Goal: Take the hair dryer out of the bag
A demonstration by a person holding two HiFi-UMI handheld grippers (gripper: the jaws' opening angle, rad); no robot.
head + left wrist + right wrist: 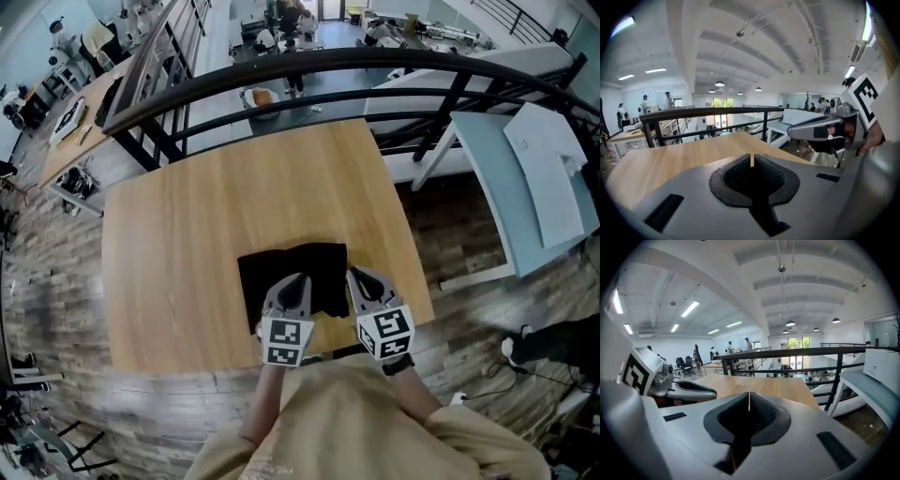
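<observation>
Both tools are in over the near edge of the desk (178, 253). The left hand-held gripper (299, 278) is clenched, its dark pads pressed together with only a hairline seam between them and nothing caught in it. The right hand-held gripper (357, 274) is just beside it and clenched too, with bare wood showing past its closed tips.

The black bag (317, 261) lies flat on the desk, right under both sets of tips. The left tool's nose is over the bag's middle and the right tool's nose is over its right edge. Whether either one touches the cloth is hard to call from above. The hair dryer doesn't show in any view, only the dark fabric.

Each gripper view catches the other tool alongside, both pointing the same way across the desk and angled a little downward. Ahead of the tips the wood runs clear to a black railing (281, 67). Off past the right tool stands a pale side table (525, 178). Behind the marker cubes, beige sleeves (375, 422) lead back to the person.
</observation>
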